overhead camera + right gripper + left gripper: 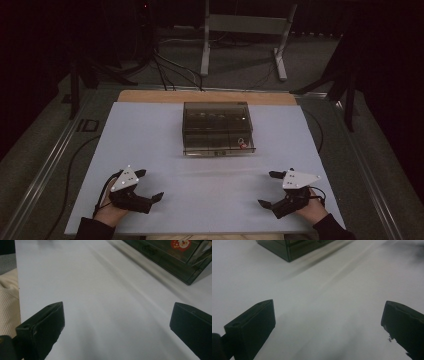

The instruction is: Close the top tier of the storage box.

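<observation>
A clear lidded box (218, 129) was set mid-table, a red item (243, 146) seen inside. Both the left gripper (149, 185) and right gripper (267, 189) were held wide apart, empty. A clown-like sticker (180, 244) was revealed in the right gripper view.

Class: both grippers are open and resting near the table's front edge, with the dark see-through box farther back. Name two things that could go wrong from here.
1. The box looks smooth and light; one jaw pushing it might slide it across the white board.
2. The left gripper and right gripper flank it; reaching together, they could collide.
</observation>
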The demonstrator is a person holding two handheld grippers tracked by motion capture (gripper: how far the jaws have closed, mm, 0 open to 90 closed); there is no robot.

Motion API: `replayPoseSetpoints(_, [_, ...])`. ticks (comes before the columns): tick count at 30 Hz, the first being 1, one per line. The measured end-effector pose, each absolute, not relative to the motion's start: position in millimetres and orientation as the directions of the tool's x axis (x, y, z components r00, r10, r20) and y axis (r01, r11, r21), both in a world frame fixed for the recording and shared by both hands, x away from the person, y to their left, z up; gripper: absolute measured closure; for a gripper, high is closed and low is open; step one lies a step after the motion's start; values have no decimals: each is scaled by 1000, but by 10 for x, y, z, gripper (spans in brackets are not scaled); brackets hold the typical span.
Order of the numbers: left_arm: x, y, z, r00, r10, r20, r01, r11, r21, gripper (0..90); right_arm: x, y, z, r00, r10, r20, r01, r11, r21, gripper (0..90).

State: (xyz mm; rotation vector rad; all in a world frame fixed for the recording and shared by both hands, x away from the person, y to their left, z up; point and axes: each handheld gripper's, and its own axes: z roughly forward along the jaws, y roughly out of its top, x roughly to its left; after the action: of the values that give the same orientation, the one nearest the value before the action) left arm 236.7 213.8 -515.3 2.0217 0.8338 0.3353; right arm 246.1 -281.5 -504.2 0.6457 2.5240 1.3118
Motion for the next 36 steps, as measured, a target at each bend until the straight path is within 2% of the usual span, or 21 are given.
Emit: replayPoseSetpoints(36, [2360, 2118, -5149, 743, 665, -77, 421, -375, 825, 1, 2384, -2744, -4919, -885, 464, -26, 250, 522, 816, 2])
